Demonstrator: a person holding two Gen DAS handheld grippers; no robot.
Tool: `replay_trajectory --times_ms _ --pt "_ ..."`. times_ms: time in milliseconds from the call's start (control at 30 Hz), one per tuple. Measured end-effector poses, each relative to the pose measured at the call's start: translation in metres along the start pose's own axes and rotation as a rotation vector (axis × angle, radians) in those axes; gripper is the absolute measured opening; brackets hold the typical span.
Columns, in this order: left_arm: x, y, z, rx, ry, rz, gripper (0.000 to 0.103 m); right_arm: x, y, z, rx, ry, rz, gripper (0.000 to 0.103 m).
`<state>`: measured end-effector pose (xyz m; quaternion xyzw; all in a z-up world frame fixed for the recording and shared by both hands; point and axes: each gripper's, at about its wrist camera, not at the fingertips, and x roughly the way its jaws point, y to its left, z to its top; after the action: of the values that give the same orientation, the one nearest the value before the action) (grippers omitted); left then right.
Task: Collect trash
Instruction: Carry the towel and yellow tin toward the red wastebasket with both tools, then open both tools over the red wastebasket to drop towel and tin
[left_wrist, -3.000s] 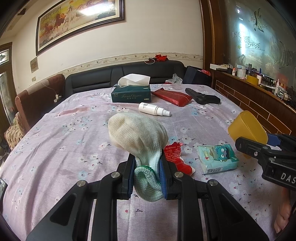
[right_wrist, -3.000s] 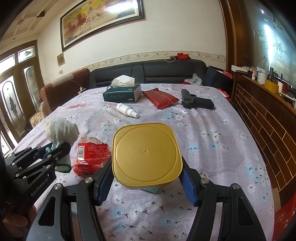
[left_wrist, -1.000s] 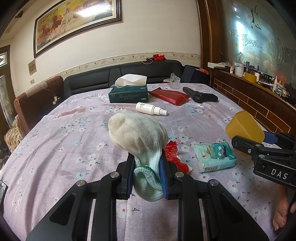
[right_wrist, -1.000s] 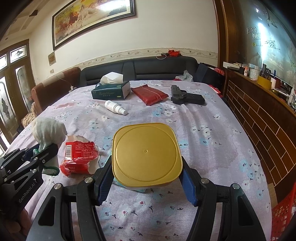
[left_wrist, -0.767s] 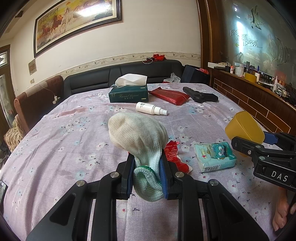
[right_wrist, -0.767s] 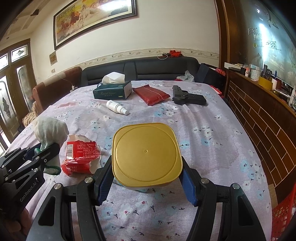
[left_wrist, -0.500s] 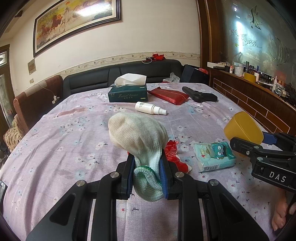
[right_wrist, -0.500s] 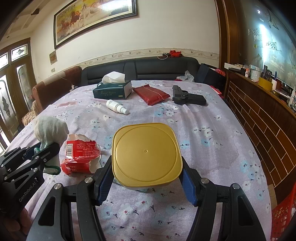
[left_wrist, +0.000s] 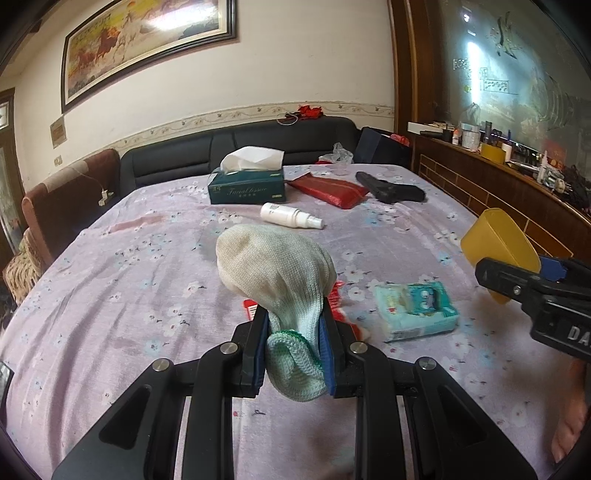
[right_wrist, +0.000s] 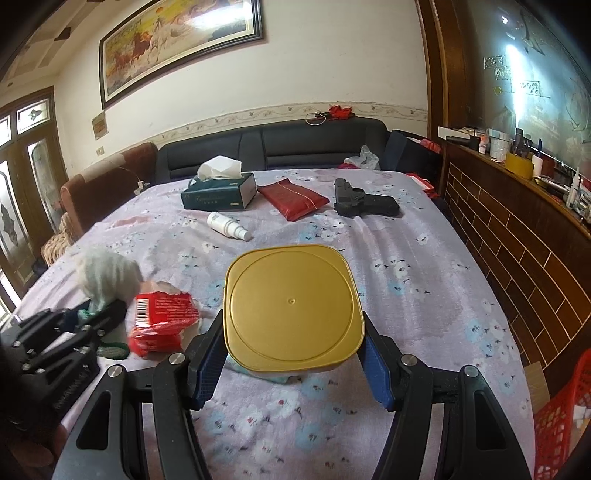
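Little had shifted since a second earlier: both grippers kept their loads, drifting slightly above the flowered purple bedspread (left_wrist: 110, 280). Its jaws spread wide, the right gripper (right_wrist: 293, 354) clasped a yellow tub (right_wrist: 293, 302), base toward the camera. Nearly closed, the left gripper (left_wrist: 293, 350) pinched a knitted glove (left_wrist: 273, 269). Between them lay a red wrapper (right_wrist: 162, 321) and a teal tissue pack (left_wrist: 415, 310); farther off, a tissue box (left_wrist: 247, 188).
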<state>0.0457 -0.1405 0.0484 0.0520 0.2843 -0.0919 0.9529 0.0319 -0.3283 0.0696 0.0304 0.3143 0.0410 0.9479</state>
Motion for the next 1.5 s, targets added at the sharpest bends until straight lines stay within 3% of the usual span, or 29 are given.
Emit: replay_trajectory --times_ms 467,933,1133,1500 --pt "-0.043 -0.05 -0.01 0.04 0.022 -0.089 0.022 -0.082 -0.034 -0.032 0.068 -0.016 0.013 0.07" --pt "-0.067 -0.109 -0.008 0.117 0.011 -0.154 0.023 -0.125 -0.074 -0.05 0.144 -0.045 -0.026 0.07" --pt "-0.069 -0.151 -0.003 0.174 0.028 -0.233 0.023 -0.145 -0.113 -0.056 0.215 -0.061 -0.072 0.07" --pt "-0.075 -0.271 0.014 0.278 0.09 -0.502 0.023 -0.2 -0.243 -0.076 0.414 -0.072 -0.262 0.07"
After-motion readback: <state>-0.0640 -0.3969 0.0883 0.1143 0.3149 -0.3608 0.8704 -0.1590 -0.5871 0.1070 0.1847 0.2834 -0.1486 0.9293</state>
